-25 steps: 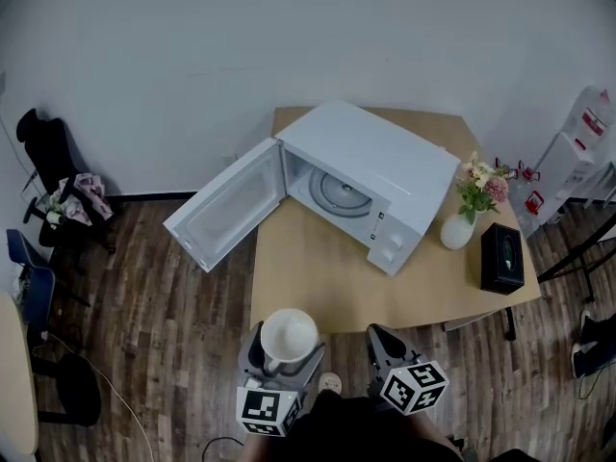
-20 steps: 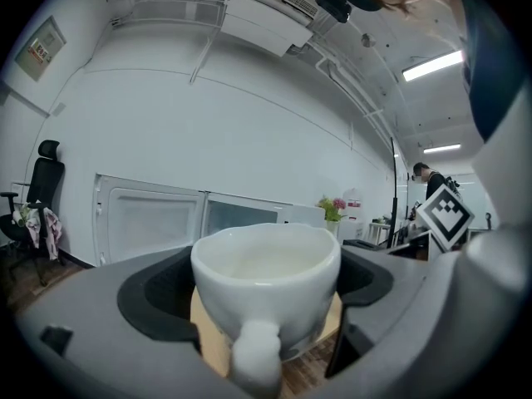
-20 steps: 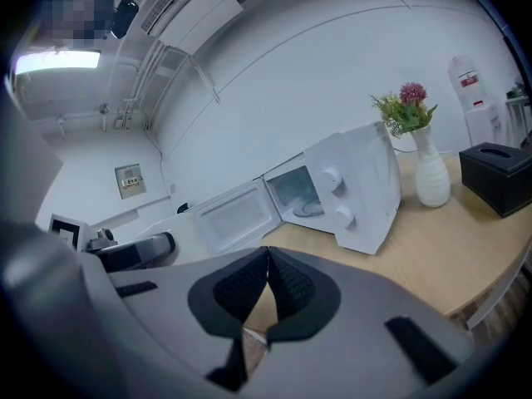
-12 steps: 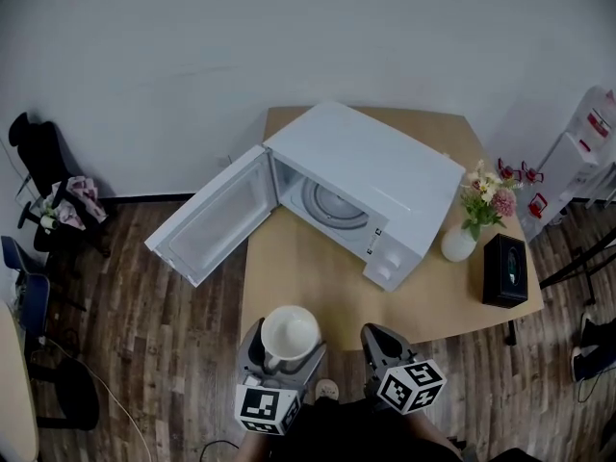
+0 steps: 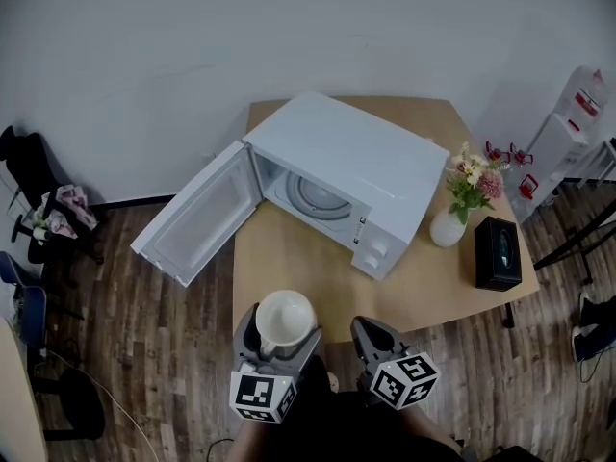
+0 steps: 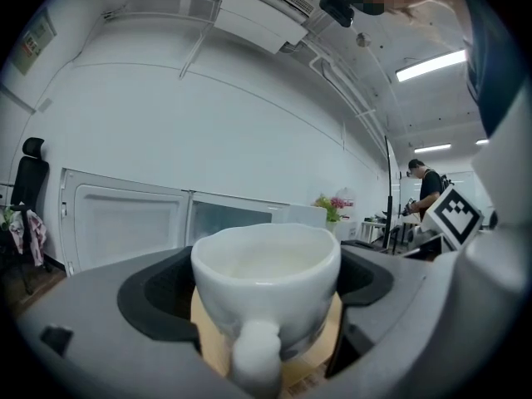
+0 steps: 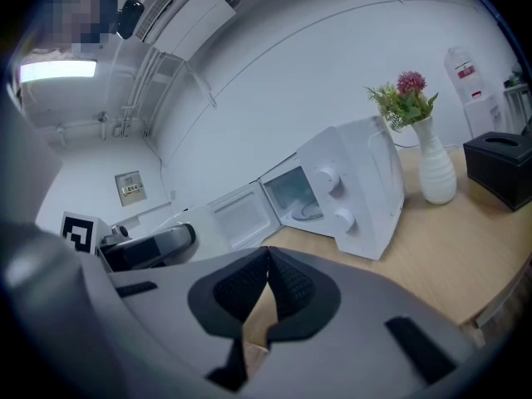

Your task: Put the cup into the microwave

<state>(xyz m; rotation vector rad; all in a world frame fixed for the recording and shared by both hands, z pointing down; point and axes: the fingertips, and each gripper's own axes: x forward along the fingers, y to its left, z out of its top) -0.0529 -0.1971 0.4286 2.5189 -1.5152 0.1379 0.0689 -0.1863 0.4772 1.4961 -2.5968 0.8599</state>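
Cup point(image 5: 285, 320): white, upright, clamped in left hand-held gripper point(image 5: 282, 343) over near worktop point(image 5: 318, 272) edge, well apart from microwave point(image 5: 361, 171).
Right hand-held gripper point(image 5: 370, 339): jaws pressed together, empty.
Door point(image 5: 197, 218): swung open.
Done: grasp.
Left: carry inside, set on turntable point(image 5: 313, 196), release.

Cup point(image 5: 285, 318) plain glossy white. Microwave point(image 5: 339, 159) white all over, door included. Table point(image 5: 289, 263) light tan wood. Floor point(image 5: 164, 354) dark brown, plank pattern. Left gripper point(image 5: 282, 334) and right gripper point(image 5: 368, 333): grey bodies, black jaw pads, cubes with black-and-white square markers. Vase point(image 5: 447, 228) white; flowers point(image 5: 471, 179) pink and cream, green leaves. Box point(image 5: 498, 252) black. Wall point(image 5: 289, 37) white.
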